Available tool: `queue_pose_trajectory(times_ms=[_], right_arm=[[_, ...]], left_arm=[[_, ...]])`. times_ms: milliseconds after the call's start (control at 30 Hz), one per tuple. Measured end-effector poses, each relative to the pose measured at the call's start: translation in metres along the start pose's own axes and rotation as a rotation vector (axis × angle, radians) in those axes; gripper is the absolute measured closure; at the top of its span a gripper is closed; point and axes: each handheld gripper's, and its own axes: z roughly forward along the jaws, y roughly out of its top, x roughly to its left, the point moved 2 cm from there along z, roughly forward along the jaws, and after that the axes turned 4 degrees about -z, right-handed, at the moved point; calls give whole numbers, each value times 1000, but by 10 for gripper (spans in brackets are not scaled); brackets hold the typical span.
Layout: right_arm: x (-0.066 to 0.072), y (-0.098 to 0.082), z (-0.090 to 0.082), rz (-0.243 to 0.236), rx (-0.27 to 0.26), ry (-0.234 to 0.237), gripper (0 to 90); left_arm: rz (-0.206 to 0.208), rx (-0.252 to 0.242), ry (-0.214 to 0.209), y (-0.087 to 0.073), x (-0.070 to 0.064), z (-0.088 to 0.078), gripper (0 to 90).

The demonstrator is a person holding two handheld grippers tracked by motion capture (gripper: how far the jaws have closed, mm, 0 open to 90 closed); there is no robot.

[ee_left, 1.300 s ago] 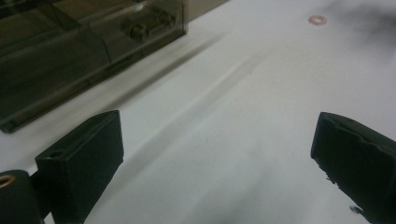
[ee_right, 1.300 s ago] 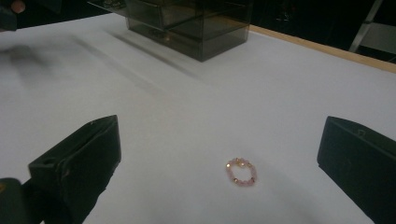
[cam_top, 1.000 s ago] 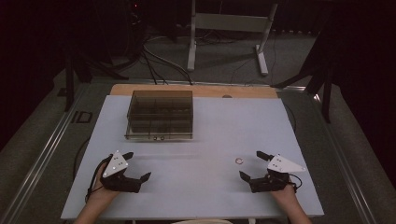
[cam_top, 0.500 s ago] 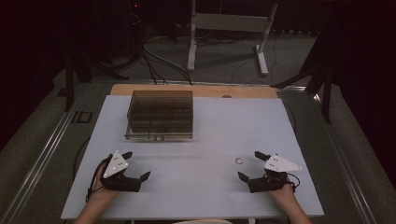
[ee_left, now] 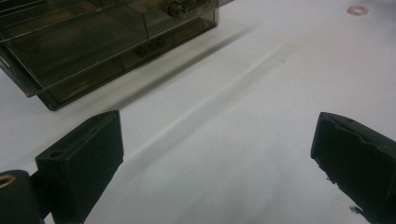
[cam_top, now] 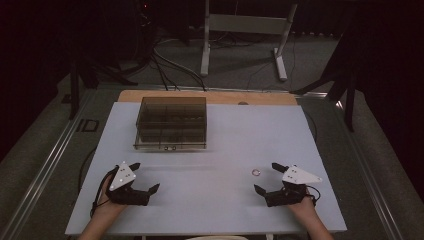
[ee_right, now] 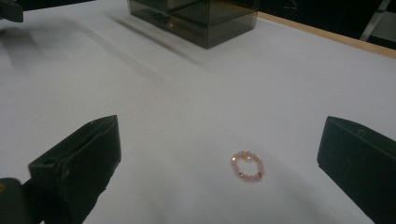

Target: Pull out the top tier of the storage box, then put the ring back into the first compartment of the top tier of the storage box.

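Observation:
A small pink beaded ring (cam_top: pixel 256 172) lies on the white table, right of centre. My right gripper (cam_top: pixel 266 177) rests just right of it, open, with the ring (ee_right: pixel 247 166) on the table ahead between its wide jaws, touching neither. My left gripper (cam_top: pixel 145 176) is open at the near left with nothing between its jaws (ee_left: pixel 215 154). A smoky clear compartment box (cam_top: pixel 171 122) stands at the far left of the table, ahead of the left gripper (ee_left: pixel 93 42). The ring (ee_left: pixel 357 10) appears far off at the top right of the left gripper view.
The box (ee_right: pixel 201 14) has several compartments and a front latch. The white table top (cam_top: pixel 220 150) has a wooden strip along its far edge (cam_top: pixel 210 96). Cables and a metal stand's legs lie on the dark floor beyond.
My right gripper has edged slightly left, toward the ring. The left gripper, the ring and the box have stayed put.

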Motion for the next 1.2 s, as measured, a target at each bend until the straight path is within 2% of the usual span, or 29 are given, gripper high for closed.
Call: queue_pose_trajectory(times_ms=[267,400,567,633,867,933,1033,1100,1200], right_arm=[[3,1,1,-9,4,4,1],[7,2,3,-14,8,12,1],[10,2,5,-27,31,54,1],[11,4,5,-18,27,68,1],[9,20,-5,-10,-10,70,1],[8,26,-8,-4,-21,89,1],[7,35,-13,-16,-22,94,1],[5,41,-14,-36,-16,72,1],[-1,51,-14,-35,-29,54,1]], left_arm=[[-11,-12,-4,1,0,-1,42],[-25,-19,-20,1,1,0,42],[-13,-22,-29,3,-2,2,42],[-11,-18,-28,2,-3,2,42],[-8,-19,-36,2,-5,2,42],[-10,-24,-37,2,-6,1,42],[-3,-24,-36,3,-7,1,42],[-3,-25,-33,3,-7,1,42],[-5,-27,-32,3,-7,0,42]])
